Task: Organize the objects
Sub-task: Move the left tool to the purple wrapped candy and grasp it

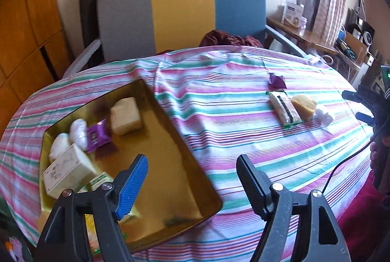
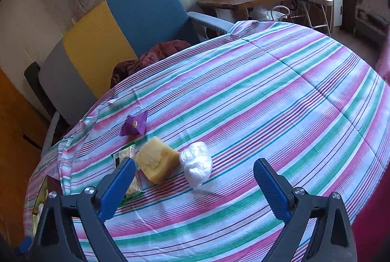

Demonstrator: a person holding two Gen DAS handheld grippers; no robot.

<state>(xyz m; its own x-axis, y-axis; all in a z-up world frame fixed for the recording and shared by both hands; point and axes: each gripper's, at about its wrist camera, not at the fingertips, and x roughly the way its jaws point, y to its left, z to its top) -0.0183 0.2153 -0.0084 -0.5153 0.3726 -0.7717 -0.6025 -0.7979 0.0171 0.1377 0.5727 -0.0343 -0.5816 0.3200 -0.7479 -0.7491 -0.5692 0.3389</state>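
- The left gripper (image 1: pixel 192 165), one blue ribbed pad and one black, hangs with its fingers spread wide and nothing between them, above the near right rim of the shallow gold-coloured metal tray (image 1: pixel 168 140).
- In the left wrist view the tray sits toward 9 o'clock on the pink, green and white striped tablecloth (image 1: pixel 231 81); its near corner is hidden behind the gripper body.
- Inside the tray: a pale cream block (image 1: pixel 125 116), a purple foil sachet (image 1: pixel 97 136), two white wrapped bundles (image 1: pixel 70 137) and a cream printed carton (image 1: pixel 65 170). A green-and-white packet (image 1: pixel 98 180) under the blue pad is mostly covered.
- The right gripper (image 2: pixel 195 173), both pads blue, is likewise spread and empty, hovering over the cloth.
- Toward 10 o'clock of it lie a yellow sponge-like chunk (image 2: pixel 156 163) touching a crumpled clear plastic bag (image 2: pixel 196 163), a green-edged snack bar (image 2: pixel 130 173) partly behind the left finger, and a purple pyramid-shaped packet (image 2: pixel 135 124) further off.
- A grey, yellow and blue chair (image 1: pixel 180 8) stands at 12 o'clock; print on the packets is too blurred to read.
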